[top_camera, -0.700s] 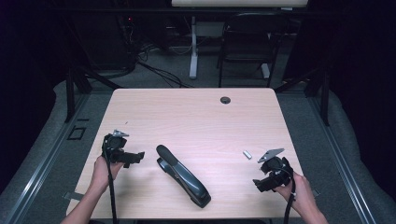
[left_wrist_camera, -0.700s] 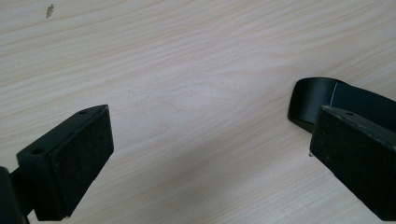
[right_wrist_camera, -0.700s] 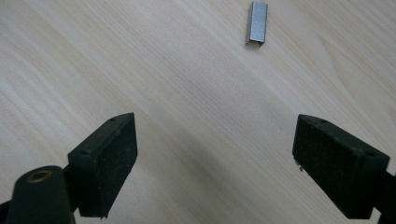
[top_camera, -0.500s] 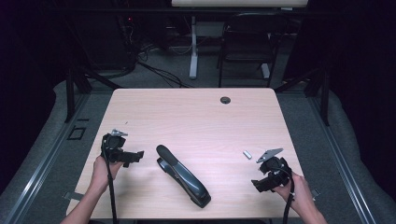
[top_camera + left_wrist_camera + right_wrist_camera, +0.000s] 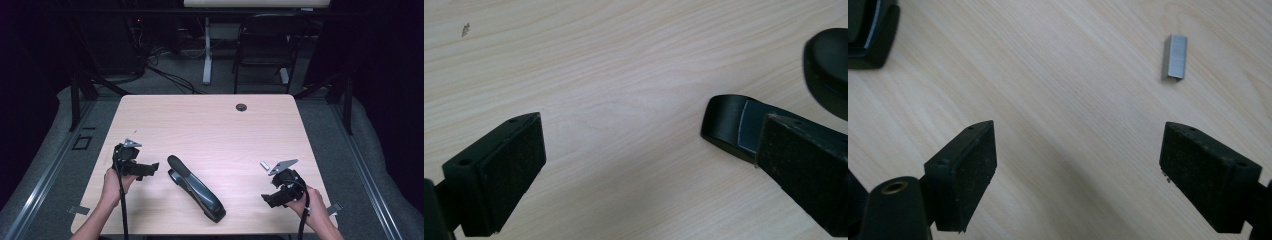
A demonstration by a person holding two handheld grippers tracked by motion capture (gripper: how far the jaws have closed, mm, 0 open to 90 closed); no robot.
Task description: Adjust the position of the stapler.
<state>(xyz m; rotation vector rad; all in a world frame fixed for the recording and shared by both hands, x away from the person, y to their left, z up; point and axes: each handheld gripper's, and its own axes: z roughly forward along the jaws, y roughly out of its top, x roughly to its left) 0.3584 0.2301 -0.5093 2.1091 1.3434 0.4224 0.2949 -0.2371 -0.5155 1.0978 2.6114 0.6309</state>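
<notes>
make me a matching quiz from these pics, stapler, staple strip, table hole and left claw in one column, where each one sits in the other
Things:
1. stapler
2. staple strip
3. table hole
4. left claw

Places:
A. near the far edge of the table
B. lying slantwise at the middle of the near half
C. on the wood just beyond the right claw
D. open, just left of the stapler's far end

Pairs: 1-B, 2-C, 3-A, 4-D
</notes>
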